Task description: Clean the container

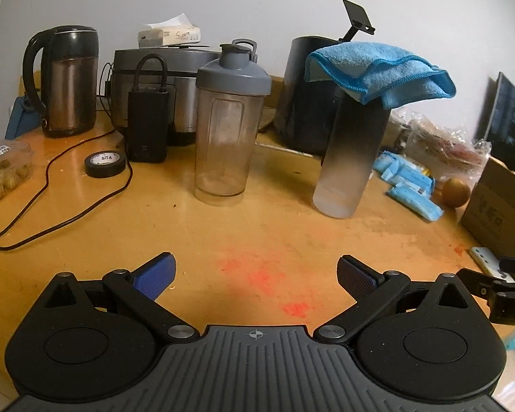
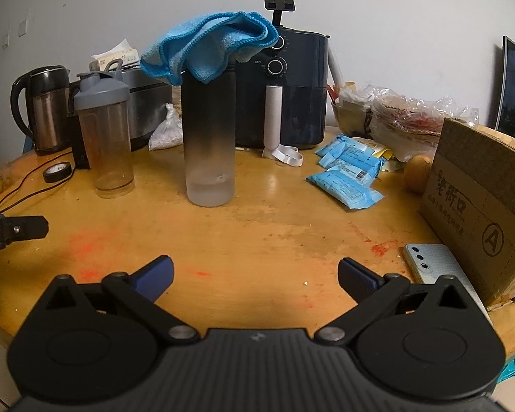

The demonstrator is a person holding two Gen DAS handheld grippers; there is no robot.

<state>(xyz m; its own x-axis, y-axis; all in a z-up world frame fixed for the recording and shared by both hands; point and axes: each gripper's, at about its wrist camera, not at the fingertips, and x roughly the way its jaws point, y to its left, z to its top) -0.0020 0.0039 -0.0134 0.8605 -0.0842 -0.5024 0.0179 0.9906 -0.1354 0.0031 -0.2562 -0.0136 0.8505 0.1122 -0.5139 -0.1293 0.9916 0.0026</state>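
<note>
While the blue cloth (image 2: 209,46) lies draped over the mouth of the tall smoked bottle (image 2: 209,137), that bottle stands upright at about 12 o'clock from the right gripper (image 2: 255,279), apart from everything else on the wooden table (image 2: 274,226). Both grippers hang low over the table with jaws spread wide and nothing in them; the left gripper (image 1: 255,278) sees the bottle at about 1 o'clock. My judgement is that the step in hand is fetching the cloth. It would go best if the right gripper pinches a thick fold near the cloth's hanging edge and lifts straight up, since a sideways tug could topple the narrow bottle. The left gripper could steady the bottle low on its frosted base. At 10 o'clock from the right gripper stands the lidded shaker cup (image 2: 103,137), beyond it a kettle (image 2: 46,110); blue packets (image 2: 346,178) lie at 2 o'clock.
</note>
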